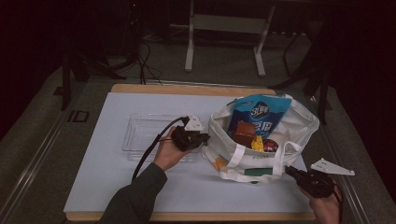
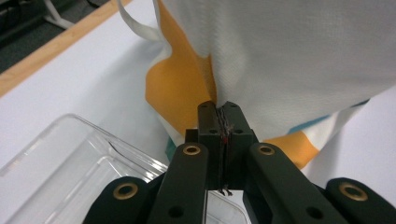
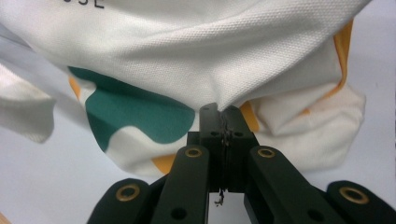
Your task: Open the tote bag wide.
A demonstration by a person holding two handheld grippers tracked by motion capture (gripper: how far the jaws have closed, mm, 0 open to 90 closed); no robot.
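Two tongs (image 1: 205, 137) (image 1: 287, 170), one bag (image 1: 289, 128)

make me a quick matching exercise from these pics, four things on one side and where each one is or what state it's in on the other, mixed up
Things:
1. left gripper
2. right gripper
3. clear plastic tray
4. blue snack bag

Places or states:
A. standing up inside the tote bag
B. empty, on the white mat left of the tote bag
C. shut on the tote bag's cloth at its left side
D. shut on the tote bag's cloth at its near right corner

Pairs: 1-C, 2-D, 3-B, 4-A
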